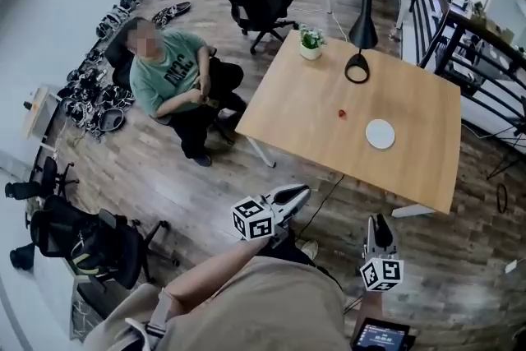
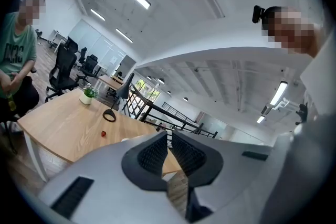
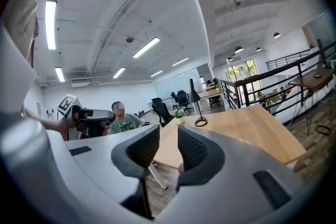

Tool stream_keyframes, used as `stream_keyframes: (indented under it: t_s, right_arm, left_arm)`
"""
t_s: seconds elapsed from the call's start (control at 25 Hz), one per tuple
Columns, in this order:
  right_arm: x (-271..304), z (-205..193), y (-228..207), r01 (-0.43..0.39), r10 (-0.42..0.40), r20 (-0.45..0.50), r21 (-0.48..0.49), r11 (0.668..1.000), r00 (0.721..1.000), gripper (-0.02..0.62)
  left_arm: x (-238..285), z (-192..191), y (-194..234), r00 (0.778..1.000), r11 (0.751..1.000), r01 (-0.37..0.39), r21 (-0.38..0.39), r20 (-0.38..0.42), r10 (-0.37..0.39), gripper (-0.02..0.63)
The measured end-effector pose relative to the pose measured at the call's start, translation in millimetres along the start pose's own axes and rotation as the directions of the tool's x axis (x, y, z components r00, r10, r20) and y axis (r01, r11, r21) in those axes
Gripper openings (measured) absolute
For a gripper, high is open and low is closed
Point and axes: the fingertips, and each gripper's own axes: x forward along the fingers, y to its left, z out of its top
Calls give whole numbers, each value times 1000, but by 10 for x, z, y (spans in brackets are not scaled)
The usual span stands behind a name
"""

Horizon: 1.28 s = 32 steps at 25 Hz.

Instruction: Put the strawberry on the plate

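Observation:
A small red strawberry (image 1: 342, 113) lies near the middle of the wooden table (image 1: 411, 168). A round white plate (image 1: 380, 133) rests a little to its right. Both grippers hang well short of the table, over the floor near my body. My left gripper (image 1: 301, 192) points toward the table's near edge, its jaws closed together with nothing between them (image 2: 169, 136). My right gripper (image 1: 380, 220) has a narrow gap between its pads, also with nothing in it (image 3: 168, 147). The left gripper view shows the strawberry (image 2: 104, 134) far off on the table.
A black desk lamp (image 1: 360, 53) and a small potted plant (image 1: 310, 43) stand at the table's far side. A person in a green shirt (image 1: 168, 78) sits left of the table. Office chairs (image 1: 259, 6) and a railing (image 1: 460, 37) surround it.

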Motion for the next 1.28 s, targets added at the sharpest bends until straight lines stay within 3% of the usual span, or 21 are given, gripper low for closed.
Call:
stream_keyframes:
  t_s: [0.44,1.28]
  right_arm:
    - [752,119,145,-19,19,-38,-12,1000,999,97]
    - [2289,615,70,69,-70,-24,-42,997,997,97]
  left_arm:
    - [-15,298,665,999,998,-43,-36,1,43,9]
    - [732,1152,1873,997,998,62,-26,-48,-63,11]
